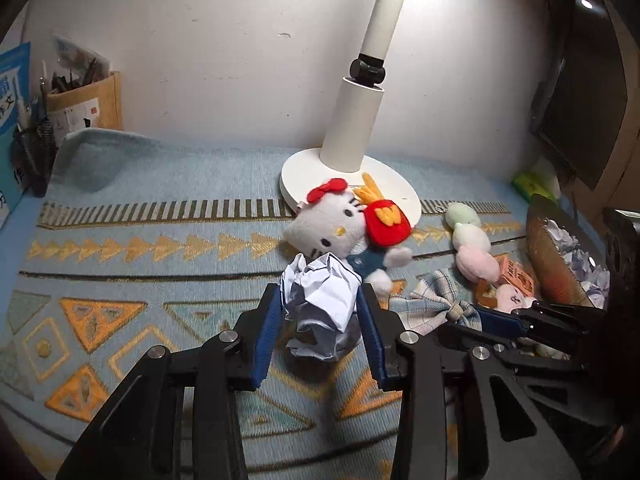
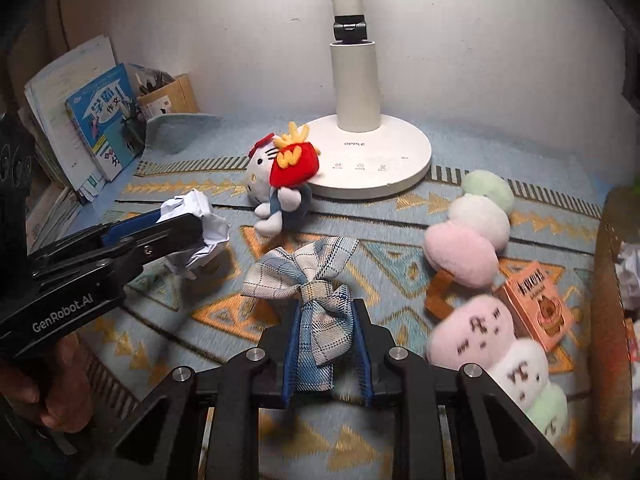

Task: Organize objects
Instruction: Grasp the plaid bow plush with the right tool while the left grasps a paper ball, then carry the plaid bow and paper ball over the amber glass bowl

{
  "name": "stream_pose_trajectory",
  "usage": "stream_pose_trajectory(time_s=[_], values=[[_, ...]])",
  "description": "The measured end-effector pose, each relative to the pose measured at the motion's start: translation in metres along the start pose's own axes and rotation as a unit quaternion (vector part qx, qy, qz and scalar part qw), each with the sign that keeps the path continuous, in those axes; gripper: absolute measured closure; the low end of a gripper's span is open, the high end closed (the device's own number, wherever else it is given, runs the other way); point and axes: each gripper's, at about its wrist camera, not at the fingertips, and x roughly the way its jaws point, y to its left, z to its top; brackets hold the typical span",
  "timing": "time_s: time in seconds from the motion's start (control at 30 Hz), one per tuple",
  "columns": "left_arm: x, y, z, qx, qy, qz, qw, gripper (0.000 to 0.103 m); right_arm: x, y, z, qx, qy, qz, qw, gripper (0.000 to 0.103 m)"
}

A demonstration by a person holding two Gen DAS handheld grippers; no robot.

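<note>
The crumpled paper ball [image 1: 320, 304] is matt white and sharply creased. The plaid bow [image 2: 308, 280] is woven cloth. The mat [image 1: 160, 264] is coarse woven fabric. The cat toy [image 1: 340, 232] is fuzzy plush. The lamp base [image 2: 372, 160] is smooth, slightly glossy white plastic.

A white desk lamp [image 2: 370, 160] stands at the back edge of the patterned blue cloth [image 1: 160, 248], against the wall. Books [image 2: 104, 120] lean in the back left corner beside a cardboard box [image 1: 86, 104] of pens and a black mesh holder [image 1: 34, 152]
</note>
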Motion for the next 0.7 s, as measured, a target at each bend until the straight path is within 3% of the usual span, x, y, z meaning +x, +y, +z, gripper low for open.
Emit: stream_pose_trajectory(time_s=[0.13,0.27,0.47,0.57,0.63,0.7], values=[[-0.046,-0.011,-0.030,-0.005,-0.015,0.003,0.9999,0.068,-0.033,0.009,-0.040,-0.012,-0.015,0.019,1.000,0.079],[-0.072,-0.018,-0.068,-0.018,-0.014,0.006,0.9997,0.068,-0.043,0.013,-0.067,-0.010,0.006,0.027,1.000,0.079],[-0.073,-0.020,-0.093,-0.026,0.002,0.037,0.9990,0.068,-0.040,0.010,-0.077,-0.006,0.011,0.022,1.000,0.078],[-0.077,-0.021,-0.095,-0.025,-0.013,0.038,0.9989,0.067,-0.036,0.009,-0.077,-0.001,0.020,0.014,1.000,0.072],[-0.073,-0.019,-0.095,-0.030,0.000,0.038,0.9988,0.066,-0.037,0.011,-0.077,-0.009,0.018,0.016,1.000,0.054],[-0.076,-0.017,-0.097,-0.035,-0.007,0.039,0.9986,0.066,-0.037,0.014,-0.077,-0.015,0.015,-0.001,1.000,0.052]])
